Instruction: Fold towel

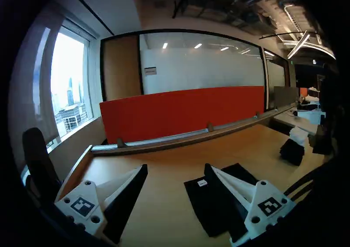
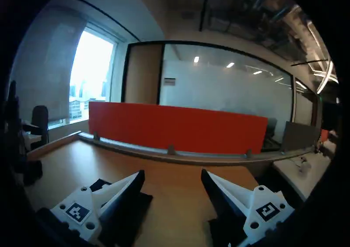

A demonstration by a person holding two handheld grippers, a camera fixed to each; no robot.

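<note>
Towel (image 1: 209,206), black and spread flat in a single thin layer, lies on the wooden desk (image 1: 162,212) on the near side of the red divider (image 1: 183,111), well short of it and just under the left gripper (image 1: 175,166). One finger of that gripper overlaps the towel's near edge. A small white tag (image 1: 202,182) sits at the corner pointing toward the divider. The towel looks soft, light and limp. I judge it will droop from any single pinch and drag across the smooth desk rather than hold its shape, so it wants two holds at once. The best places seem to be the two corners of one short edge, each pinched right at the hem where the fabric is doubled and less likely to slip. The left gripper's fingers are spread wide with nothing between them. The right gripper (image 2: 172,172) is likewise spread and empty, with dark fabric beneath its fingers in the right gripper view, probably the same towel. Farther along the divider, off to one side, is a small heap of black and white cloths (image 1: 293,147). At the divider's opposite end are a dark chair (image 1: 38,159) and a bright window (image 1: 68,89).
</note>
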